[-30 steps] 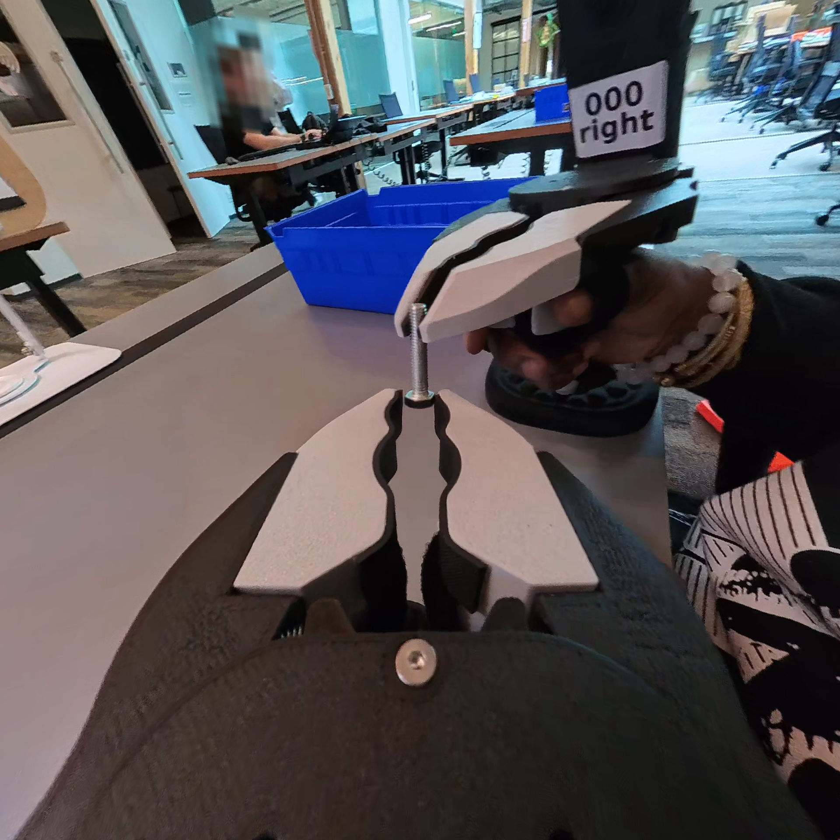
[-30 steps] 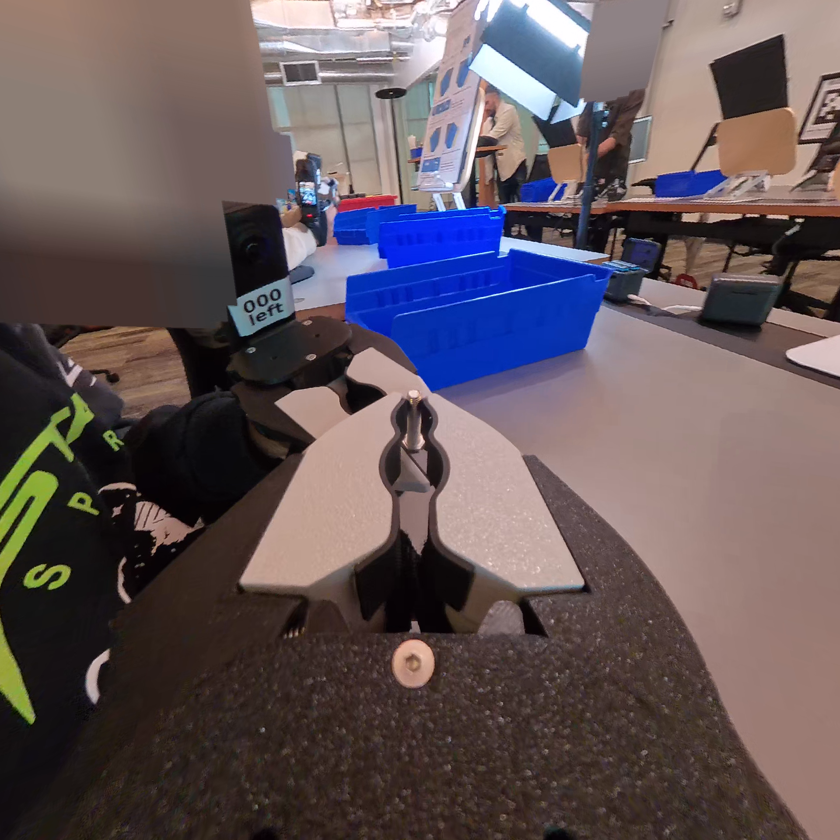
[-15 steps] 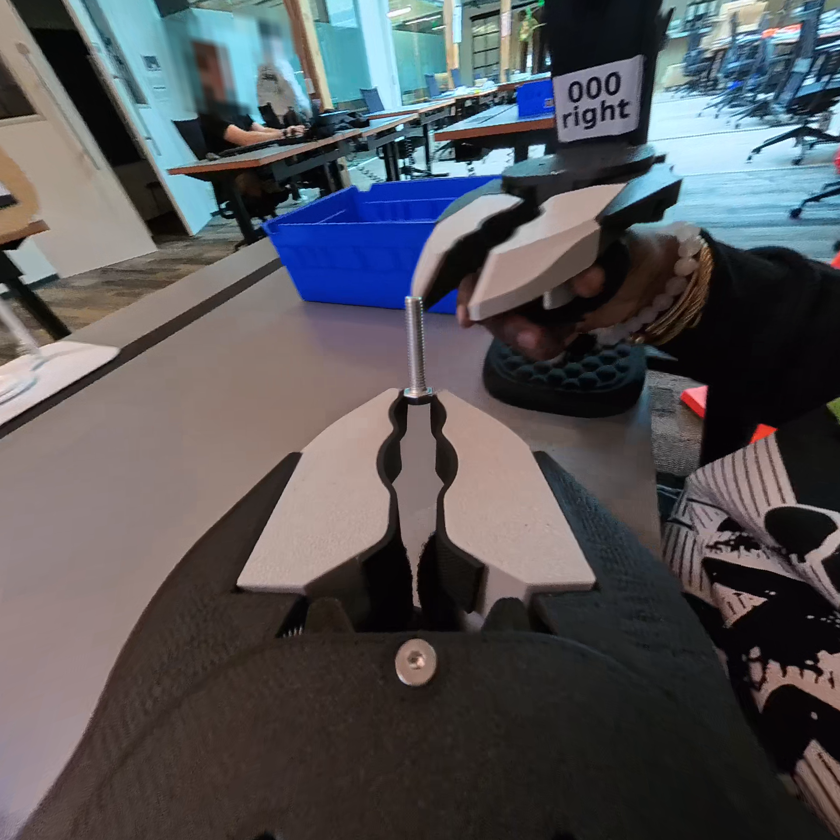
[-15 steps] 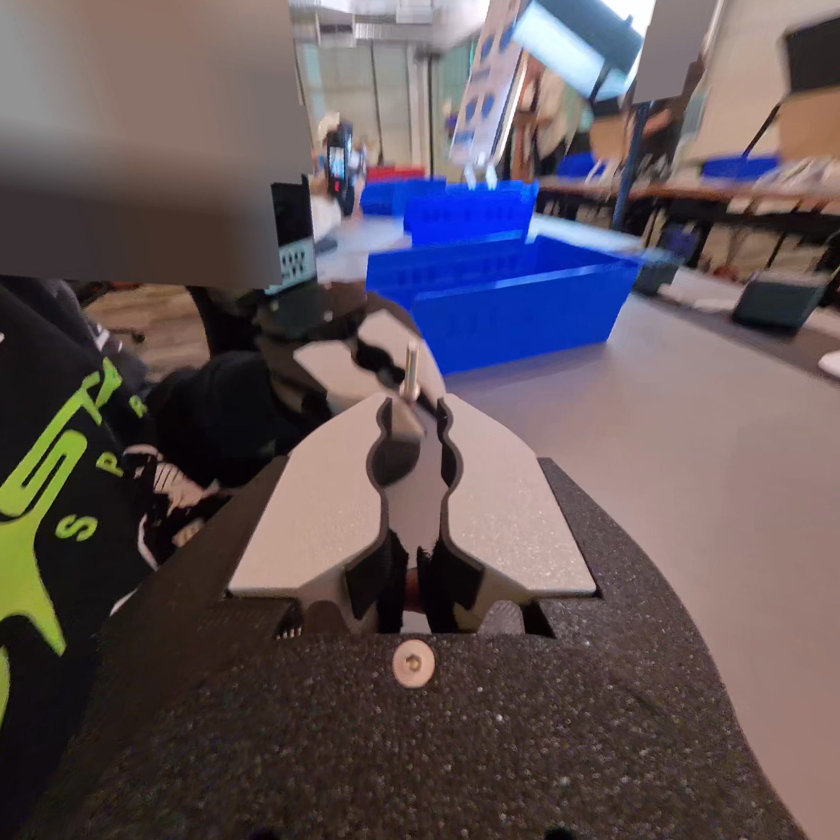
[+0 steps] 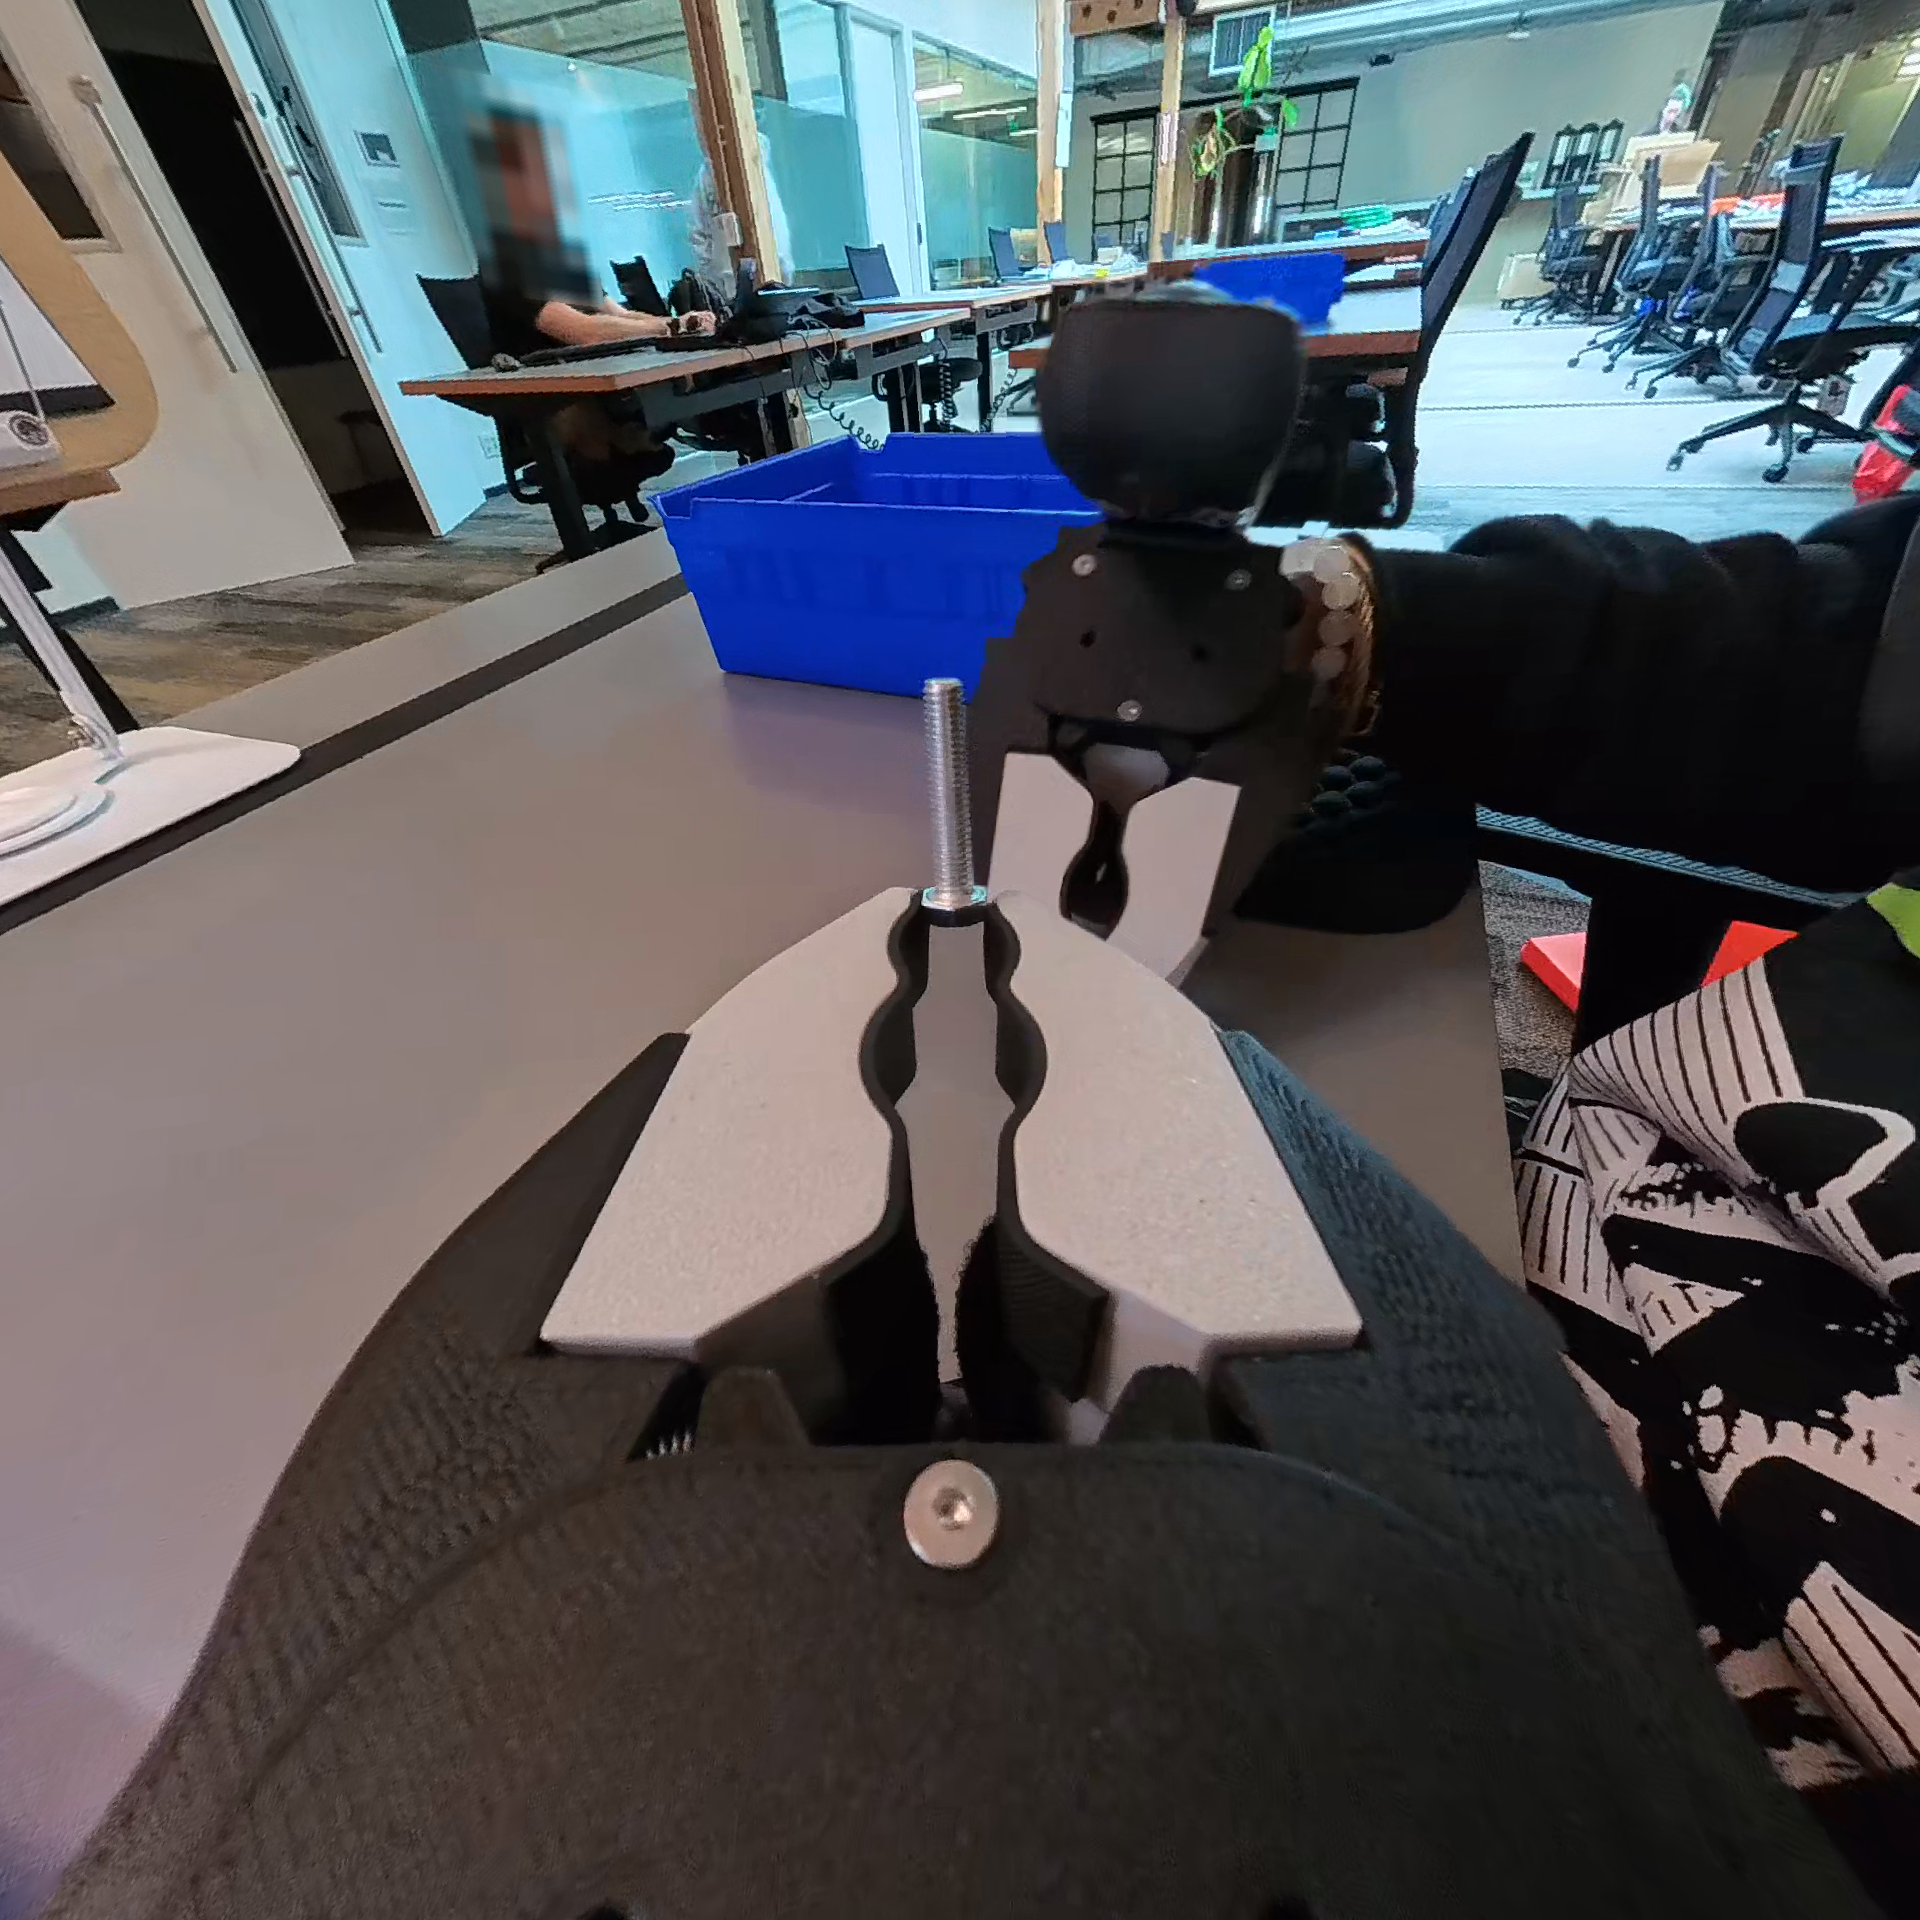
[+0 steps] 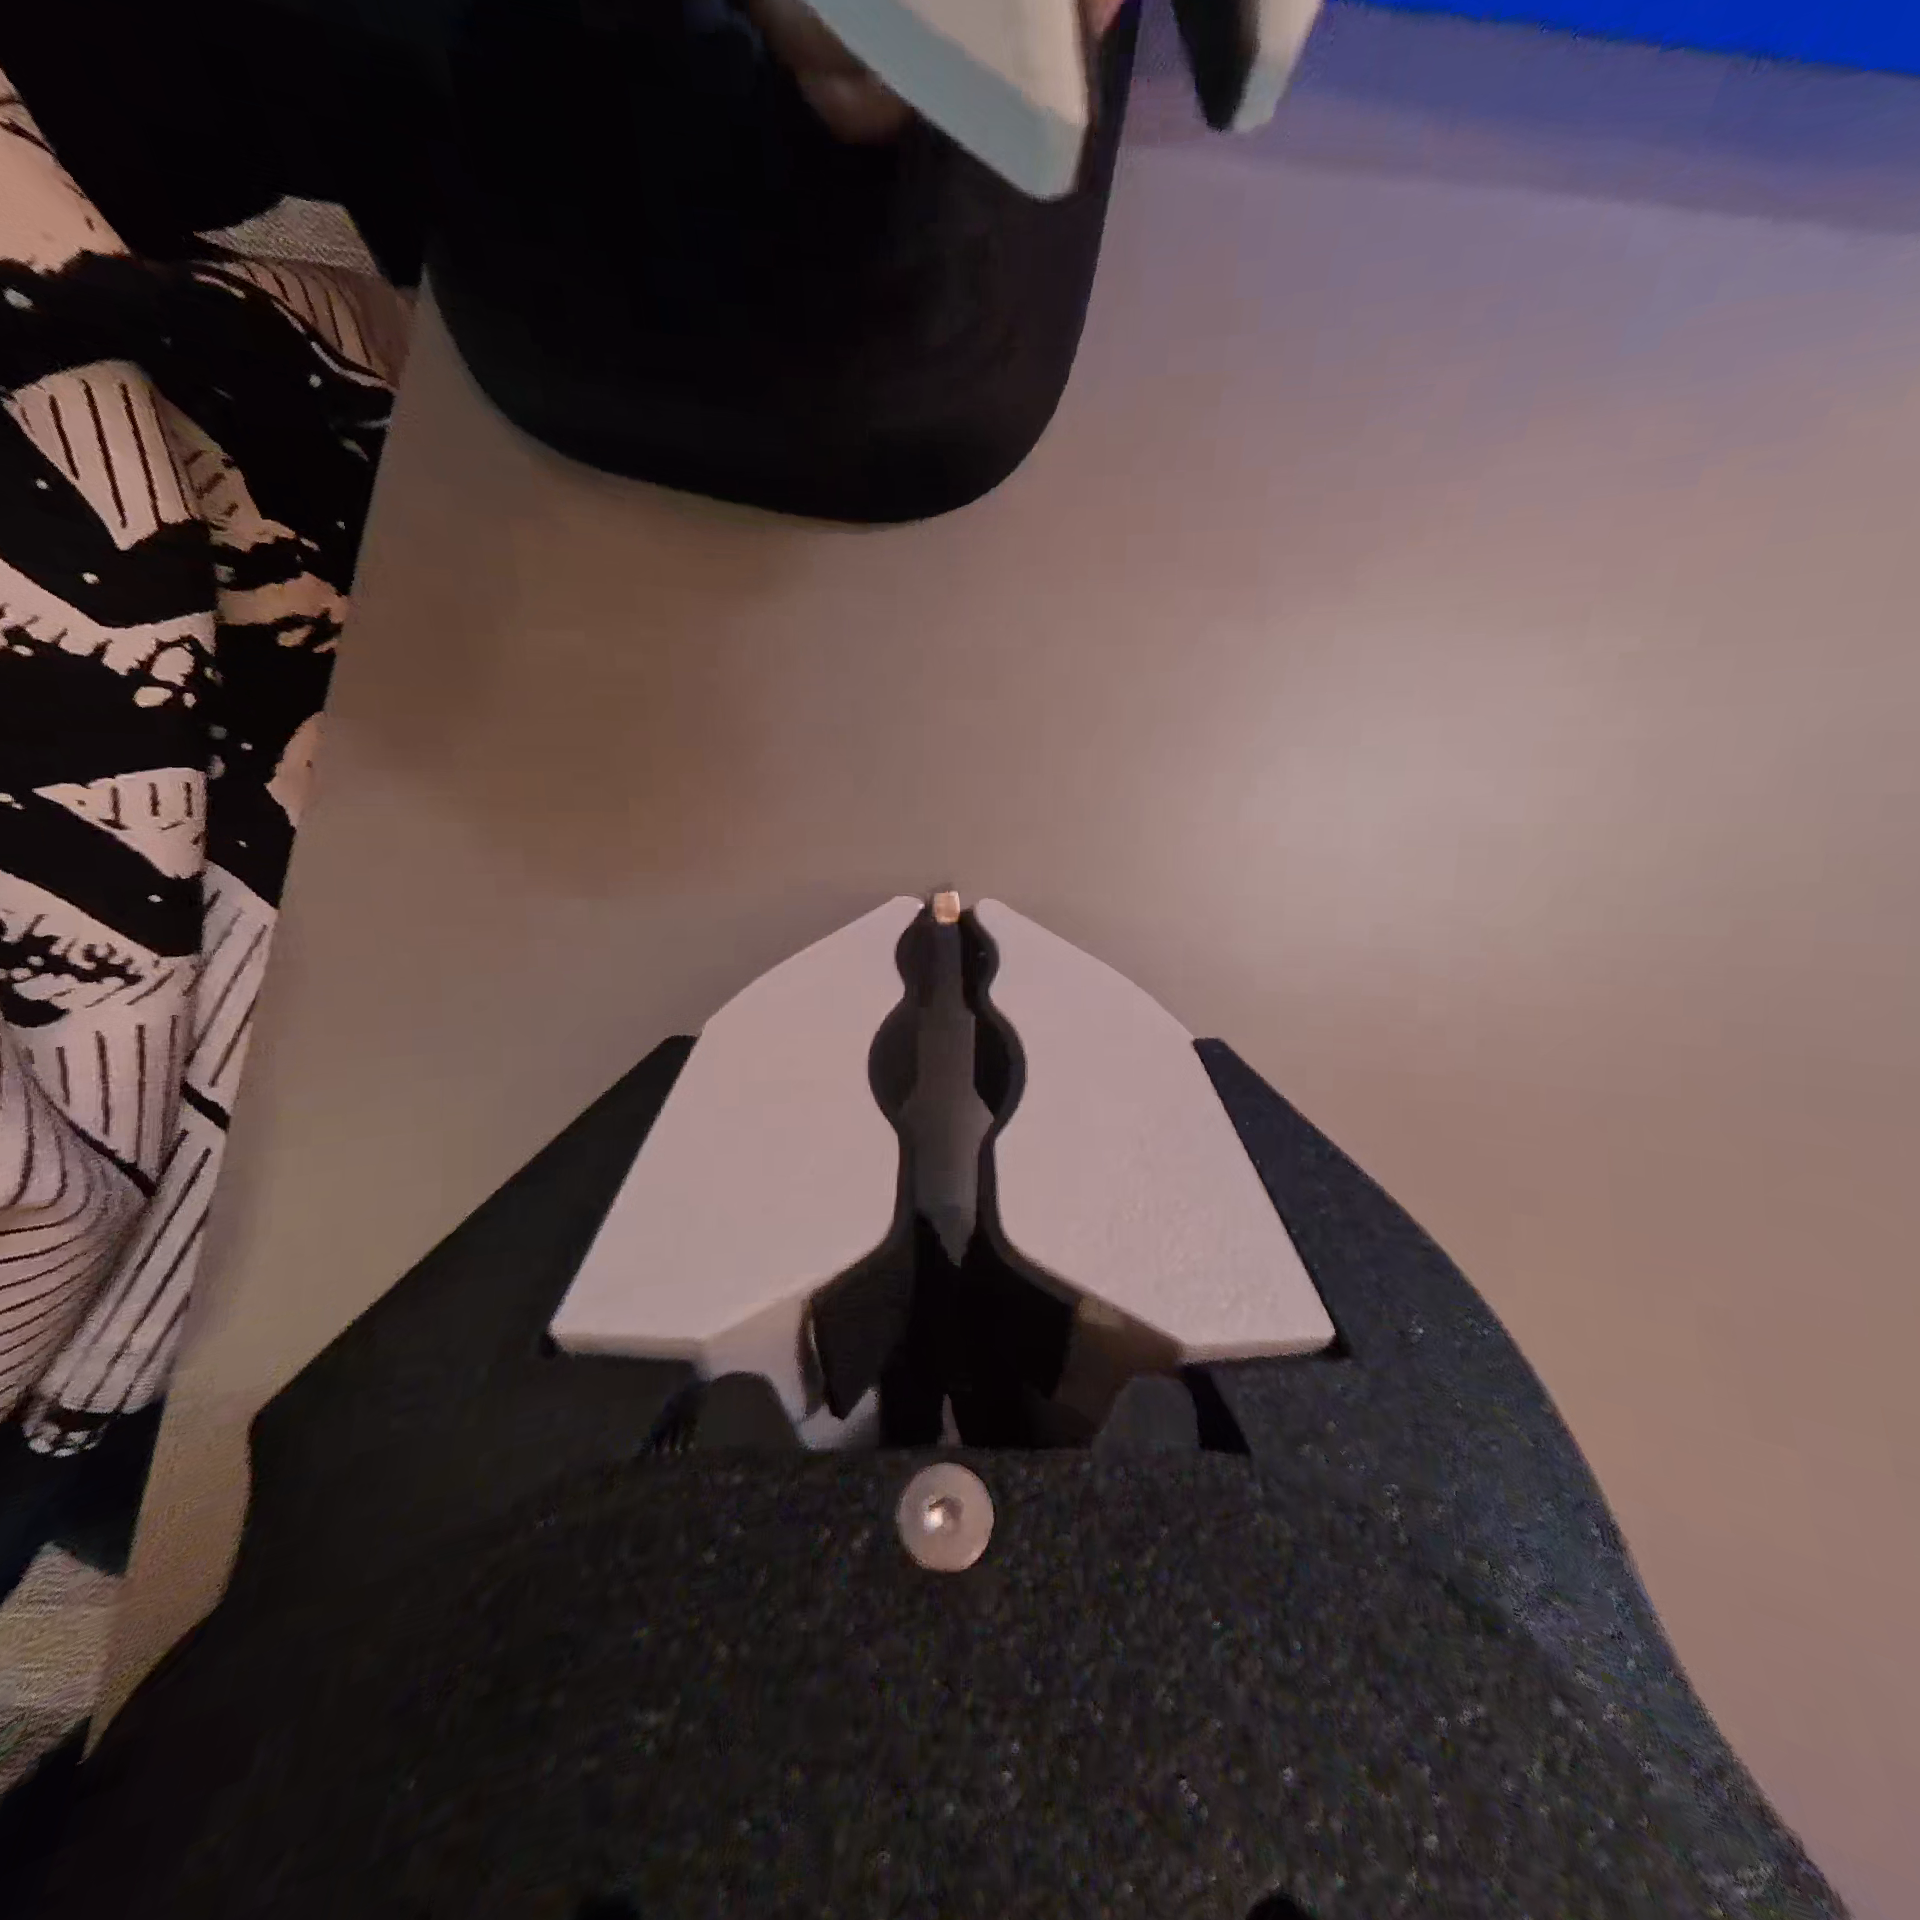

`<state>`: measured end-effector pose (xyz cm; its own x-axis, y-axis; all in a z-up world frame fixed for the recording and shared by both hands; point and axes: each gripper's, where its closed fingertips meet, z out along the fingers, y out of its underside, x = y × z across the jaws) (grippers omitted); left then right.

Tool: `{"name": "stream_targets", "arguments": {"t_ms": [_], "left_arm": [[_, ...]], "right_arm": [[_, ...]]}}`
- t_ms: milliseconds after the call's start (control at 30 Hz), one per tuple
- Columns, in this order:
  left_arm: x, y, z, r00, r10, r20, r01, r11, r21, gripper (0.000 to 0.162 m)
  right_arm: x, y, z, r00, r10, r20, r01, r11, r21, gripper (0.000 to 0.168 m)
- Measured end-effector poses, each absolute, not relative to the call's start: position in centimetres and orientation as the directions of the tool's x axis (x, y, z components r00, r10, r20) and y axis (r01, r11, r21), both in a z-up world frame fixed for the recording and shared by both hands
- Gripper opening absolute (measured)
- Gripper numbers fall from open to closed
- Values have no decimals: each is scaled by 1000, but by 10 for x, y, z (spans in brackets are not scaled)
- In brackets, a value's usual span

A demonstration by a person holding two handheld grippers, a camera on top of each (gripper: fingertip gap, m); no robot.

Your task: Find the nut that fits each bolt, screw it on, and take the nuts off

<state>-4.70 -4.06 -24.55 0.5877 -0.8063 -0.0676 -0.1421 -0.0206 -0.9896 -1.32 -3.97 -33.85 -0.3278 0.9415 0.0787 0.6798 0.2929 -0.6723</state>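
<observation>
Bolt [image 5: 948, 800] is held upright by its head at the closed left gripper [image 5: 948, 920] tips, while a small nut [image 6: 945, 906], pinched at the downward-pointing right gripper [image 6: 945, 914] tips just above the table [image 6: 1351, 623], could be dropped through so shallow a hold.

Grey table [image 5: 436, 935] (blue bin [image 5: 862, 582] atop).

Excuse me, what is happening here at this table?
A person works with two handheld grippers. The left gripper is shut on a bolt, holding it upright by its head. The right gripper points down at the grey table with a small nut pinched at its fingertips, apart from the bolt.
</observation>
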Motion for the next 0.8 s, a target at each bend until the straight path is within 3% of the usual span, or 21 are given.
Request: {"name": "stream_targets", "arguments": {"t_ms": [133,233,333,433,633,800], "left_arm": [[-48,-41,-244,586,-808,-59,-126,-20,-992,10],[-47,-41,-246,580,-813,-53,-132,-29,-991,10],[-46,-42,-247,576,-815,-62,-144,-27,-989,10],[-47,-41,-246,580,-813,-54,-135,-30,-990,10],[-47,-41,-246,580,-813,-56,-136,-29,-990,10],[-46,-42,-248,578,-813,-71,-154,-23,-988,10]], "right_arm": [[-7,-44,-335,-258,947,-194,752,71,-655,5],[6,-40,-337,-144,906,-398,835,-104,-540,5],[13,-33,-341,-116,914,-388,863,-101,-495,7],[15,-24,-340,-128,943,-309,865,-46,-500,16],[17,-17,-332,-177,970,-170,829,54,-556,18],[20,-28,-334,-189,981,-50,850,138,-508,22]]}}
